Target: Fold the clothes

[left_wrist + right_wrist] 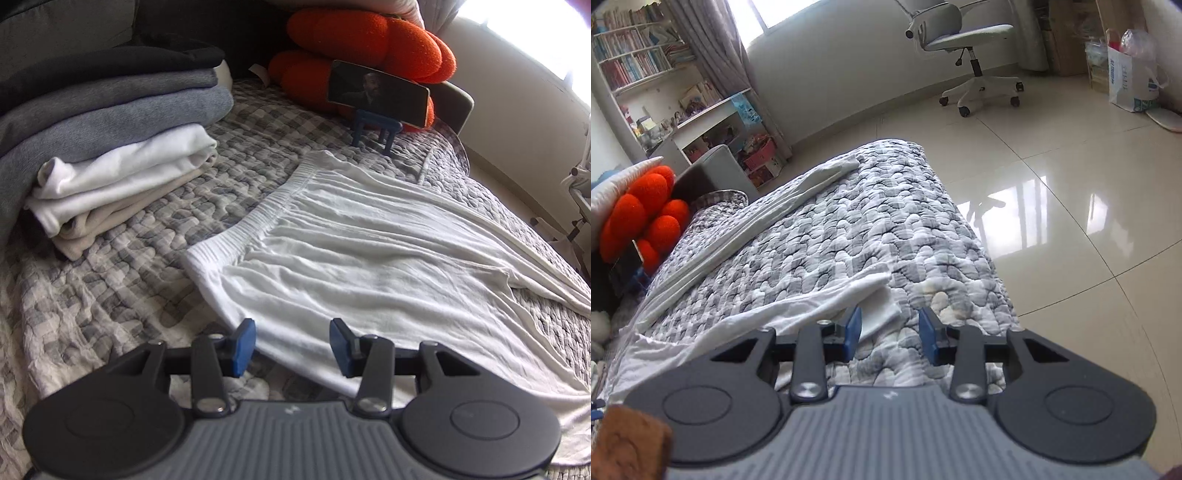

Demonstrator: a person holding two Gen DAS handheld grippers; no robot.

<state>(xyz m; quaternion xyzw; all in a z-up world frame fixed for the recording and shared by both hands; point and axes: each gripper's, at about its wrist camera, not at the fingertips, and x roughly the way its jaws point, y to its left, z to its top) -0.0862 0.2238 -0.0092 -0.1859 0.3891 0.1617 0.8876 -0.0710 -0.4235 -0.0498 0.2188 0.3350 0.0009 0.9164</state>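
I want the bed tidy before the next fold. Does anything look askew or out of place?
Mostly tidy. The white pants lie spread but wrinkled on the quilt, and in the right wrist view one leg end is bunched and turned over near the bed's edge. The folded stack sits neatly. Nothing looks spilled or damaged.

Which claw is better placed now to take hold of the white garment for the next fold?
Probably the left. The left claw stands open right over the near edge of the garment. The right claw, also open, has mostly quilt between its pads; only a cloth corner lies beside one pad.
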